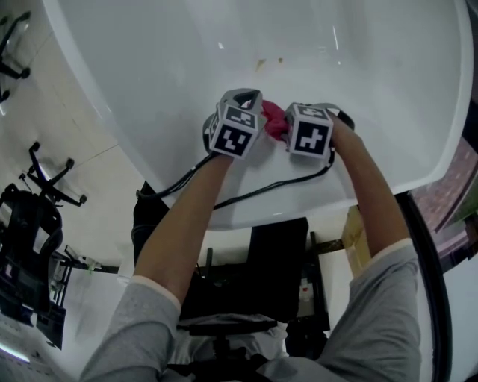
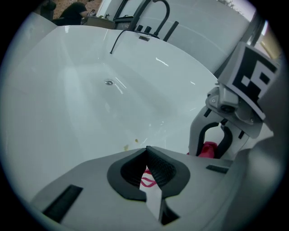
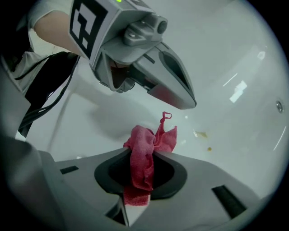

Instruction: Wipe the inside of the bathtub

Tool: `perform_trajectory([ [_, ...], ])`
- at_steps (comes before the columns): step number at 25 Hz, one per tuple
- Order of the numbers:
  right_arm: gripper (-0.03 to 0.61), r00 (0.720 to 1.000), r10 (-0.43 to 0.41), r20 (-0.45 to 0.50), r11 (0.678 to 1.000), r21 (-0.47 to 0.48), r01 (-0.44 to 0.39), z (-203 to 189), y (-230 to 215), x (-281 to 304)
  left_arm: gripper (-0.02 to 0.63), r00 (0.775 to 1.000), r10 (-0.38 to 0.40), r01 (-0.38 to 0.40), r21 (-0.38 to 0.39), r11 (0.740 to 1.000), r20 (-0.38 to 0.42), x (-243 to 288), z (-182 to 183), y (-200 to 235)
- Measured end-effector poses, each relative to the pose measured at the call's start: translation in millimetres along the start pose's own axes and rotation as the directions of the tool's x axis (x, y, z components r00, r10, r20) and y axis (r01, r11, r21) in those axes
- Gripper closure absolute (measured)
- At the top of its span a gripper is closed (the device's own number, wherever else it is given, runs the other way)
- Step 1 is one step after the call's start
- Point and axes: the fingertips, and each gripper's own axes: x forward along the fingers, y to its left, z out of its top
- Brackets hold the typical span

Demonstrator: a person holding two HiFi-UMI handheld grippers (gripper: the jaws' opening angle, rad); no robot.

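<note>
The white bathtub fills the top of the head view. My right gripper is shut on a red cloth, which bunches out of its jaws just above the tub's inner wall. My left gripper hovers close beside the cloth, jaws shut with nothing clearly held; in the right gripper view it hangs right over the cloth's small loop. A bit of red thread shows behind the left jaws. Small yellowish spots mark the tub surface just beyond the cloth.
The drain lies further down the tub floor, and a black faucet stands at the far rim. Black cables trail over the near rim. Black chair bases stand on the floor at left, a cardboard box below right.
</note>
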Motion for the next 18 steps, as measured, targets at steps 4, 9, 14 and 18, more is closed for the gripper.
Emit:
perform_trajectory([
  [4,0.494,1.0,0.004,0.013,0.999,0.054,-0.004,-3.7,-14.7,11.0,0.607,1.0,-0.008,0.008,0.021,1.0,0.022,2.8,8.3,-0.9],
  [9,0.495,0.999,-0.039,0.017,0.992,0.123,0.037,-10.4,-69.8,36.5,0.609,1.0,0.005,-0.005,0.015,1.0,0.012,18.1,4.5,8.4],
  [14,0.494,0.993,-0.101,0.067,0.982,0.167,0.089,-7.4,-123.5,65.9,0.609,1.0,0.023,-0.023,-0.01,1.0,-0.002,38.4,-5.7,18.6],
  [18,0.495,0.995,-0.094,-0.024,0.97,0.221,0.097,-21.2,-147.1,88.5,0.609,0.999,0.033,-0.033,-0.021,0.999,0.004,49.7,-5.0,22.7],
])
